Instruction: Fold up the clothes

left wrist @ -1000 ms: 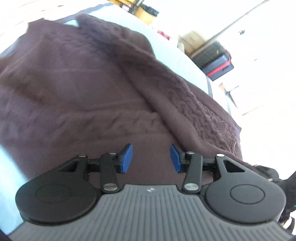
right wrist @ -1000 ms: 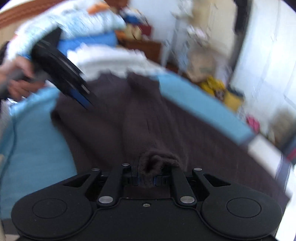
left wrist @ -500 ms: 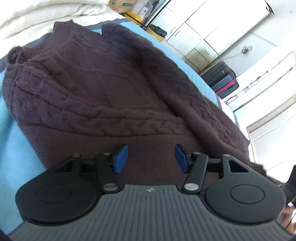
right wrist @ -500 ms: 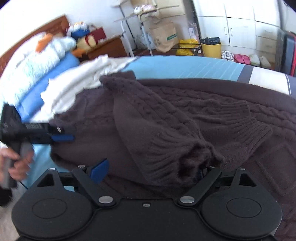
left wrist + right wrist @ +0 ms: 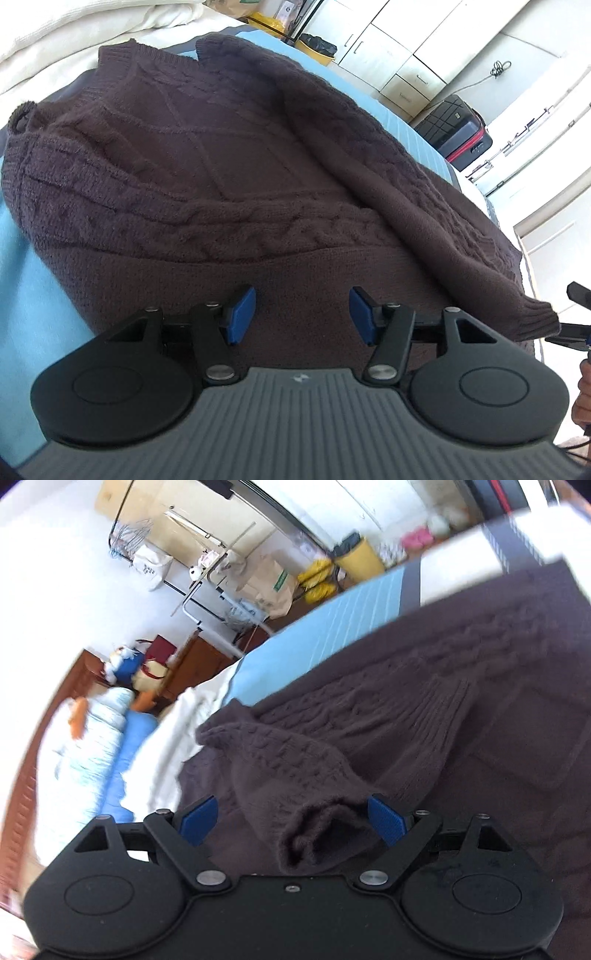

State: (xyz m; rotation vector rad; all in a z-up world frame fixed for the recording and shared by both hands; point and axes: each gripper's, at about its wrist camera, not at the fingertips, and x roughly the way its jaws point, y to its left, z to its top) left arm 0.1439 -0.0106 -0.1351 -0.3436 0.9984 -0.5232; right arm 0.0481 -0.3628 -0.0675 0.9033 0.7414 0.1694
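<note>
A brown cable-knit sweater point(image 5: 229, 166) lies spread on the bed's light blue sheet point(image 5: 22, 291). The left gripper point(image 5: 302, 314) hovers over its plain lower edge, fingers parted and empty. The right gripper point(image 5: 291, 818) has just released; the sleeve cuff point(image 5: 317, 834) lies loose between its spread fingers.

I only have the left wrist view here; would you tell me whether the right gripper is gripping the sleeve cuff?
Observer: No. The right gripper stands open; its jaws have just been opening, and the sleeve cuff lies loose between them.
Operator: Thank you. Where does that sleeve lie?
Observer: Folded across the body of the brown sweater.
Operator: What lies beyond the sweater on that side?
Observer: A white blanket and blue bedding.
</note>
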